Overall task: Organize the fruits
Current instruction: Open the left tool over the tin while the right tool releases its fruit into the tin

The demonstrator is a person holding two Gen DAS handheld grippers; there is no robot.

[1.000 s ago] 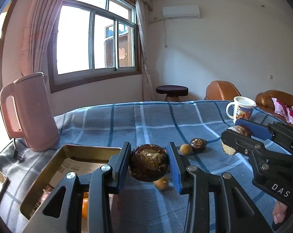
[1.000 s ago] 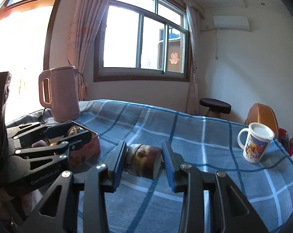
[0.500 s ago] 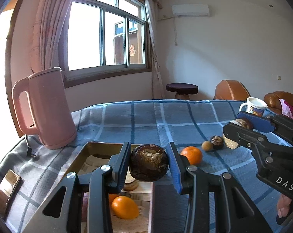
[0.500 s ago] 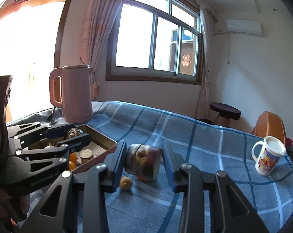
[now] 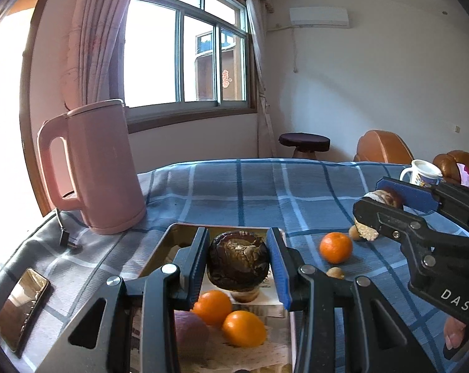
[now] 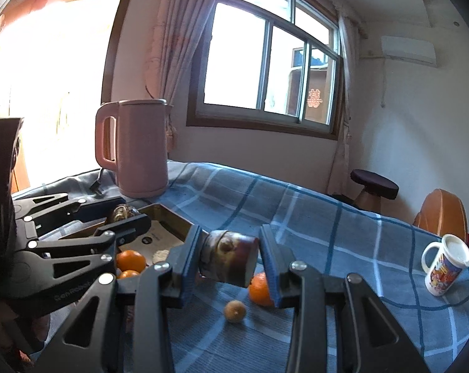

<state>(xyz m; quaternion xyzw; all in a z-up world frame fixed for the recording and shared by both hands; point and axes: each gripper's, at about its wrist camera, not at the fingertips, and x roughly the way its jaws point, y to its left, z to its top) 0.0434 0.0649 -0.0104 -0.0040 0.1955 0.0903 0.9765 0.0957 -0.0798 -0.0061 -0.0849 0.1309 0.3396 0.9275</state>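
Metal tin (image 5: pixel 160 248) at 6 o'clock held two oranges (image 5: pixel 212 307) and one reddish fruit (image 5: pixel 191 332) | one orange (image 5: pixel 335 247) on cloth at 3 o'clock | left gripper (image 5: pixel 238 259) clamped one dark mangosteen (image 5: pixel 238 259) over tin | right gripper (image 6: pixel 229 259) clamped one cut mangosteen (image 6: pixel 228 258)

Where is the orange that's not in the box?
In the left wrist view, the loose orange sits on the blue checked cloth, right of the metal tray, beside a small brown fruit.
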